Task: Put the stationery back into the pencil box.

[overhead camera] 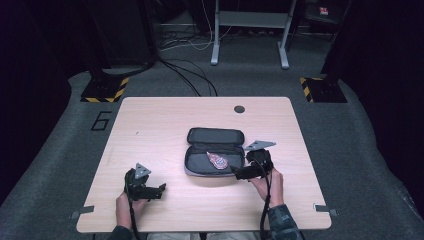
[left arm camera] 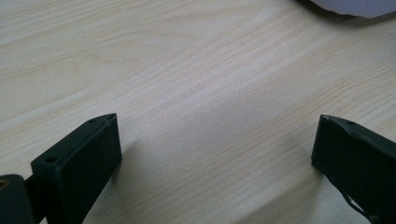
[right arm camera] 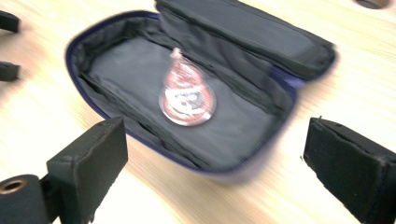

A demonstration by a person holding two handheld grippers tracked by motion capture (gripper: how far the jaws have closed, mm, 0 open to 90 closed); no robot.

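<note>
An open black pouch [overhead camera: 200,157] with a grey-blue rim lies in the middle of the wooden table [overhead camera: 150,120], lid folded back. Inside it rests a small red and white packet [overhead camera: 218,160], also clear in the right gripper view as the packet [right arm camera: 187,95] on the pouch's dark lining [right arm camera: 121,65]. My right gripper [overhead camera: 236,172] hovers at the pouch's right front corner, jaws wide apart and empty [right arm camera: 215,158]. My left gripper [overhead camera: 161,190] rests low over bare wood at the front left, open with nothing between its jaws [left arm camera: 217,149].
A round cable hole [overhead camera: 239,108] sits near the table's far edge. Beyond the table are floor cables [overhead camera: 192,75], a white frame's legs [overhead camera: 250,35] and two stands with yellow-black bases [overhead camera: 105,90]. The pouch's pale edge [left arm camera: 355,7] shows at the top right of the left gripper view.
</note>
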